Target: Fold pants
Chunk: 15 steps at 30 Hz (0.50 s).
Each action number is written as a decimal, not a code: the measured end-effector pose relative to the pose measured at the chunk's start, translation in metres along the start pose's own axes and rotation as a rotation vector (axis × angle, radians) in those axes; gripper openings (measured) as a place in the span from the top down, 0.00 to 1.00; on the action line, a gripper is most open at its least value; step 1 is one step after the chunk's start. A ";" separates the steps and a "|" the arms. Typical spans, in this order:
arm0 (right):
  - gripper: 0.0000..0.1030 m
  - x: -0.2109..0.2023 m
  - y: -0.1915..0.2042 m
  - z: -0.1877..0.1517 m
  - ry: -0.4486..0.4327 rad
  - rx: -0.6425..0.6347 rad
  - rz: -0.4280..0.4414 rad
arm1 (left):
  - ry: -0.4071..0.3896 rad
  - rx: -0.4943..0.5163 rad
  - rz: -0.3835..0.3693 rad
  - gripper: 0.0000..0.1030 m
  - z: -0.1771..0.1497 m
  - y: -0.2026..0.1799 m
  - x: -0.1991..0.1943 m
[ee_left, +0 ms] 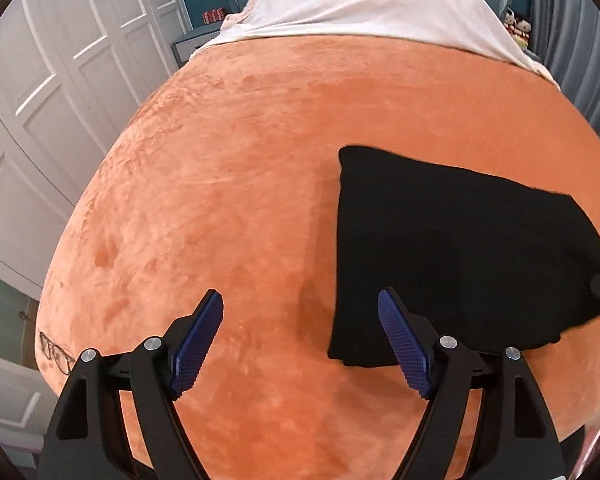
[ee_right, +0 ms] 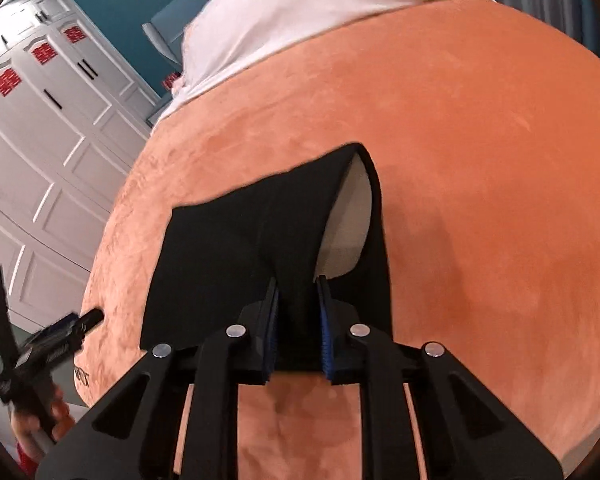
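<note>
The black pants [ee_left: 452, 248] lie folded in a compact rectangle on the orange blanket [ee_left: 228, 184]. My left gripper [ee_left: 300, 294] hovers open over bare blanket just left of the pants' near corner, with nothing between its blue pads. In the right wrist view my right gripper [ee_right: 298, 282] is shut on a bunched fold at the near edge of the pants [ee_right: 220, 248]. Beside that fold the top layer is raised, and a pale inner surface [ee_right: 348, 232] shows beneath it. The left gripper [ee_right: 60, 336] also appears at the lower left of that view, held by a hand.
A white sheet [ee_left: 372, 4] covers the far end of the bed. White wardrobe doors [ee_left: 60, 100] stand along the left. A pair of glasses [ee_left: 56, 350] lies on the blanket's left edge. Grey curtains [ee_left: 576, 64] hang at the far right.
</note>
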State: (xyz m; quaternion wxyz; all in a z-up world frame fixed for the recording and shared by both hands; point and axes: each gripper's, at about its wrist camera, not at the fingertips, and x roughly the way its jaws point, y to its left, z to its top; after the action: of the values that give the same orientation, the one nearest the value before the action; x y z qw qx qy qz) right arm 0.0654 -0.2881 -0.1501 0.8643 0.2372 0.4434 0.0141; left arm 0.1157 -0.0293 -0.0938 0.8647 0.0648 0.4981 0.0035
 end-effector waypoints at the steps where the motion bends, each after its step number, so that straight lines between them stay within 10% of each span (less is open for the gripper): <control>1: 0.80 0.012 -0.007 -0.008 0.028 -0.006 -0.042 | 0.004 0.002 -0.001 0.25 -0.004 0.008 0.002; 4: 0.44 0.057 -0.028 -0.029 0.131 -0.022 -0.149 | 0.036 0.004 0.002 0.25 -0.005 0.012 0.014; 11: 0.20 0.031 -0.041 -0.018 0.050 0.086 -0.104 | 0.086 -0.032 -0.042 0.20 -0.005 0.021 0.034; 15: 0.20 0.047 -0.054 -0.014 0.087 0.149 -0.027 | 0.190 -0.153 -0.255 0.16 0.005 0.033 0.063</control>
State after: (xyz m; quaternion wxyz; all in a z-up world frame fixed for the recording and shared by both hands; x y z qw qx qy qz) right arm 0.0726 -0.3197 -0.2154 0.8243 0.2940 0.4833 -0.0202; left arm 0.1536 0.0070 -0.1415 0.8096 -0.0655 0.5800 -0.0623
